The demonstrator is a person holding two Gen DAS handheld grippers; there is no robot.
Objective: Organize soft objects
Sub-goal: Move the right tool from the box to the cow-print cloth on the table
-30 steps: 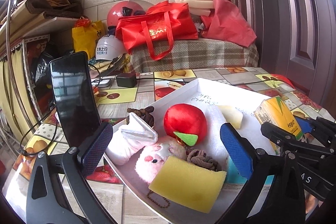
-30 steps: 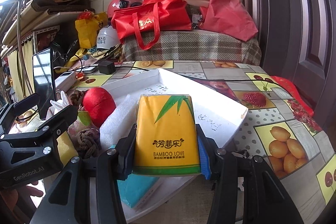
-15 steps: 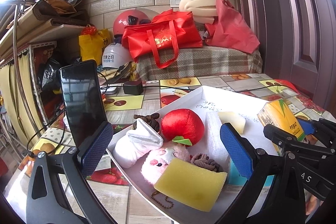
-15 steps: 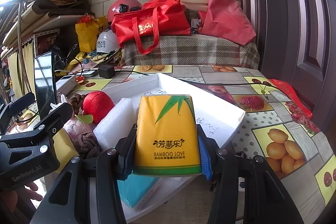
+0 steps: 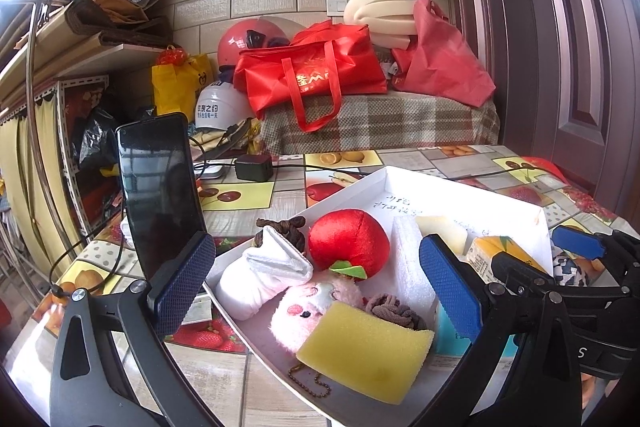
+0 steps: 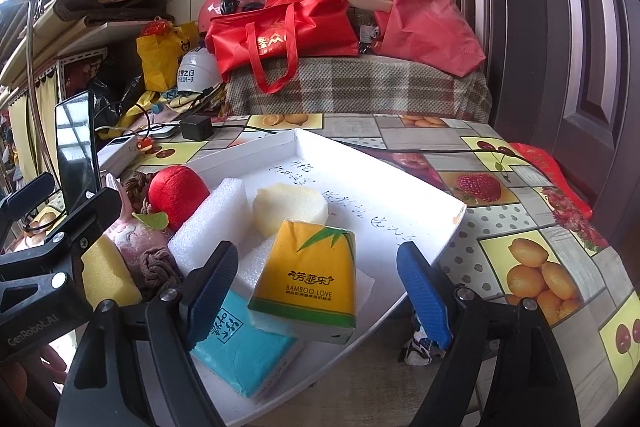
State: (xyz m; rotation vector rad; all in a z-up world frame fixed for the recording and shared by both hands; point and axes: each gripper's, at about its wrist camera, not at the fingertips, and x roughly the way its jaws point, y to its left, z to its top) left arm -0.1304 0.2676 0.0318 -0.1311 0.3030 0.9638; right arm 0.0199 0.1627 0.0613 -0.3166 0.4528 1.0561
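A white tray point(image 6: 404, 195) point(image 5: 460, 187) holds soft things. A yellow tissue pack point(image 6: 310, 277) lies in it on a blue tissue pack point(image 6: 240, 351); the yellow pack also shows in the left wrist view point(image 5: 496, 259). My right gripper point(image 6: 316, 291) is open around the yellow pack, not touching it. My left gripper point(image 5: 316, 283) is open and empty over the tray's near end, above a red plush apple point(image 5: 348, 243), a white folded cloth point(image 5: 264, 275), a pink plush point(image 5: 308, 311) and a yellow sponge point(image 5: 364, 355).
A white foam block point(image 6: 212, 223), a pale foam disc point(image 6: 290, 209) and a brown knotted cord point(image 6: 158, 271) also lie in the tray. A phone point(image 5: 160, 195) stands at the left. A small patterned thing point(image 6: 416, 347) lies beside the tray. Bags and helmets sit behind.
My right gripper has opened and let go of the yellow tissue pack, which now lies in the tray on the blue pack. The left gripper stays open.
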